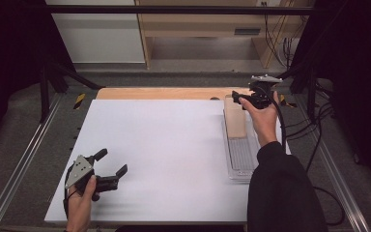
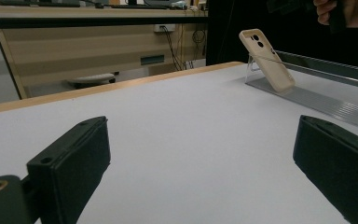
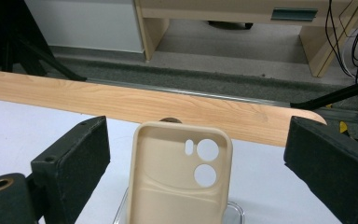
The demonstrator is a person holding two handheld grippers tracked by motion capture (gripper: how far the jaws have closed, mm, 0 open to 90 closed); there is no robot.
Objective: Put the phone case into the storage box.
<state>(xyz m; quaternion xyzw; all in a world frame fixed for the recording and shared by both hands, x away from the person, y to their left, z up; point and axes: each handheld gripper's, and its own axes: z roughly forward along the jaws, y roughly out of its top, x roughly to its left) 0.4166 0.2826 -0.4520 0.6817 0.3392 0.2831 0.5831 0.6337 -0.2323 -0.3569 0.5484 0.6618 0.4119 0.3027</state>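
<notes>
Left tongs (image 1: 112, 162): held low over the near-left corner of the white desk (image 1: 164, 154), jaws spread wide, nothing between them. Centre of the desk: bare white surface, wooden strip (image 3: 144, 105) along the far edge. Right side: beige phone case (image 3: 177, 179) leaning upright on a clear ribbed stand (image 1: 241, 154). Right tongs (image 1: 244, 99): held at the stand's far end, jaws spread either side of the case, not touching it.
</notes>
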